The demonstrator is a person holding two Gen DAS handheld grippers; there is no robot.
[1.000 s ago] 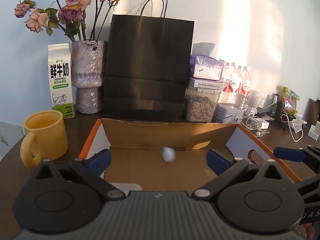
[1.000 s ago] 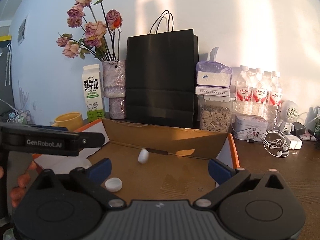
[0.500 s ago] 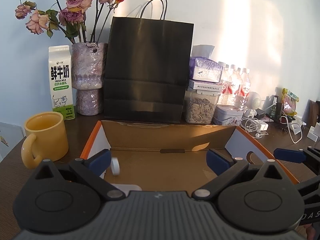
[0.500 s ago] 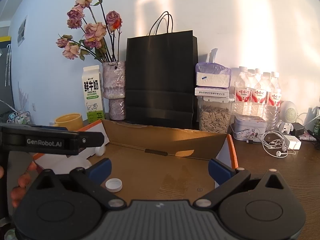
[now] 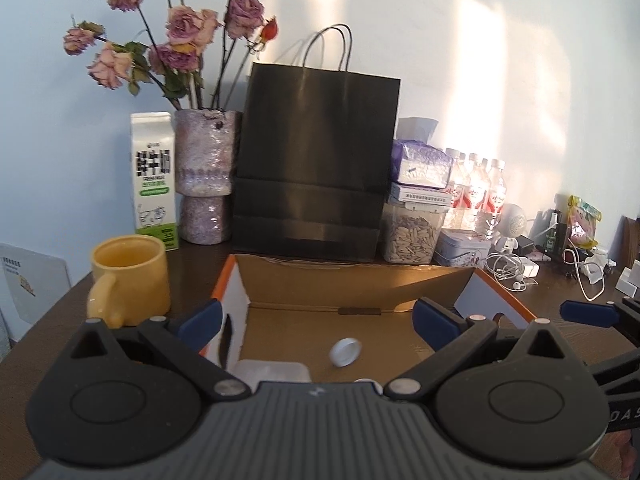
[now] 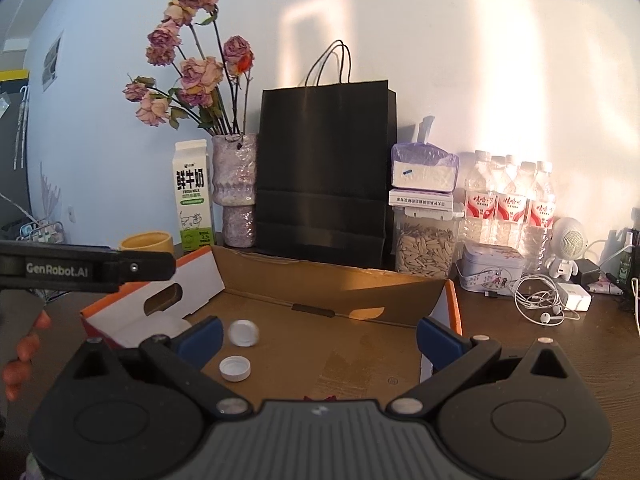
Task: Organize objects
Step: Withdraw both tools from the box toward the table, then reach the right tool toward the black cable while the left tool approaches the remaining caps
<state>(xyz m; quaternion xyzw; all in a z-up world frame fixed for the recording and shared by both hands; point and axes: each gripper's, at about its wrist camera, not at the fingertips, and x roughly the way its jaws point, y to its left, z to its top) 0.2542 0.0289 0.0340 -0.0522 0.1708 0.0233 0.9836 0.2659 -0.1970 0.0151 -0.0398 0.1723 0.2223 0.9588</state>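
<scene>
A pale wall (image 6: 440,60) at the far side catches warm sunlight patches on the right. A dark wooden table (image 6: 520,344) runs beneath it.

Both wrist views face the wall, sharing the cardboard box (image 5: 352,280) close below.

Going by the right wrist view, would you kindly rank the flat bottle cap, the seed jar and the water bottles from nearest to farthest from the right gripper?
1. Flat bottle cap, lying in the box, by the gripper's left finger.
2. Seed jar, behind the box, right of centre.
3. Water bottles, against the wall, further right.
</scene>
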